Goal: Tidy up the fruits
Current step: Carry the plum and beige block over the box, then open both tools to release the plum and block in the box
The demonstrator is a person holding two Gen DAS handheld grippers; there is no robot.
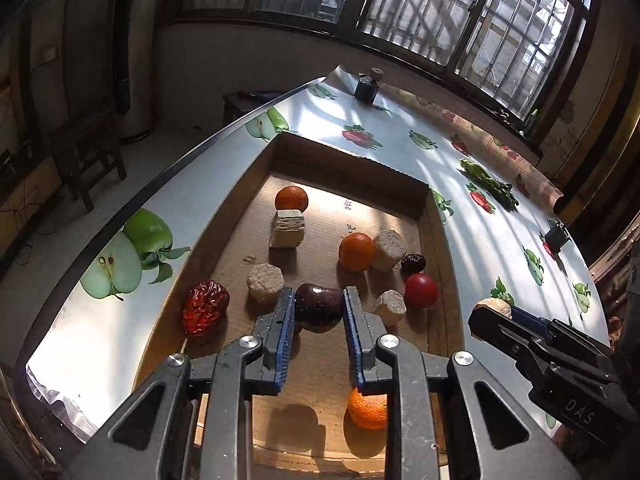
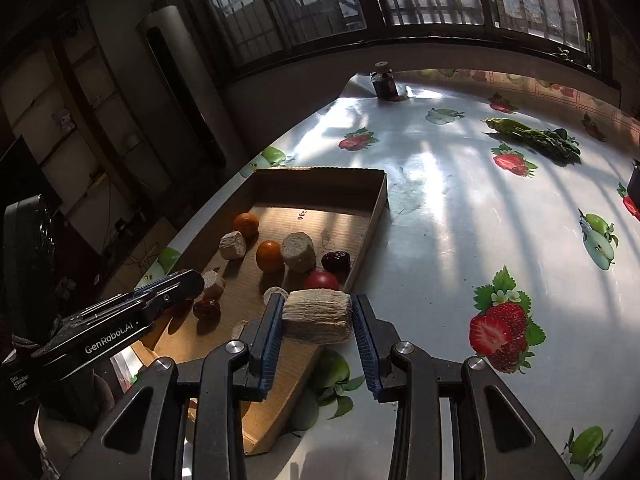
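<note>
While sunlight striped the fruit-print counter (image 2: 440, 208), the left hand-held gripper (image 1: 319, 308) clamped a dark plum (image 1: 319, 307) above the cardboard tray (image 1: 436, 248) lying along the counter's left edge. The right hand-held gripper (image 2: 318, 316) gripped a pale layered block (image 2: 318, 316) just past the tray's right wall. Inside the tray lay three oranges (image 1: 356, 251), a red tomato (image 1: 421, 289), a wrinkled red date (image 1: 205, 307) and several pale blocks (image 1: 287, 228).

left gripper (image 1: 319, 312) points steeply down, its blue pads clamped on a dark plum (image 1: 319, 307); right gripper (image 2: 318, 320) likewise grips a pale block (image 2: 318, 316).
</note>
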